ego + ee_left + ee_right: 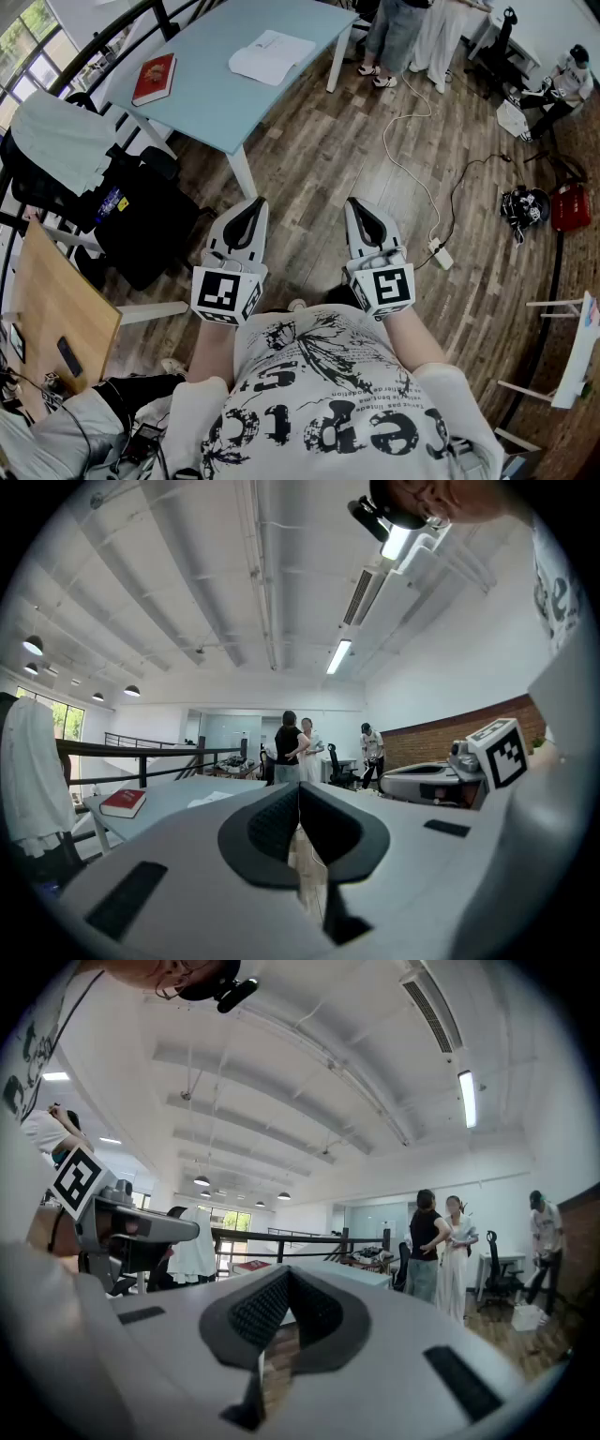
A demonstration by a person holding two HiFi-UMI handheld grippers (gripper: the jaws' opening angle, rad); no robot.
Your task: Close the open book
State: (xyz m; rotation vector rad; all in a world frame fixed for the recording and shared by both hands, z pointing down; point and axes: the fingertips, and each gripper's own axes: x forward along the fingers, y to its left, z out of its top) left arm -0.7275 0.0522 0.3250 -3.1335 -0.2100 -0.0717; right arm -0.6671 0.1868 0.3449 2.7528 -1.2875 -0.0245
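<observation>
2 grippers are riding level in front of our chest, and neither is doing any work on the book. We are holding the left gripper [251, 208] with its jaws pressed together and nothing between them; its own view is showing only floor through the slit below the pads. We are carrying the right gripper [360, 208] the same way, jaws closed on nothing. Both are hovering over the wooden floor [309, 159], well apart from the table.

The open book [272, 54] is lying on the light blue table [216, 103] ahead of us, toward its far end, with its white pages spread flat and facing up. 1 red book [155, 78] is sitting closed on the same table, apart from the open one and off to its left.

We are judging the task to be at its very start: the pages are showing wide, no cover is lifted, and no gripper is near the book. Everything is remaining to do. We are going to need to walk up to the table, bring a gripper to 1 side of the open book, get under or onto a cover edge, and swing that half over until it is resting on the other. Some people [394, 37] are standing beyond the table's far corner.
</observation>
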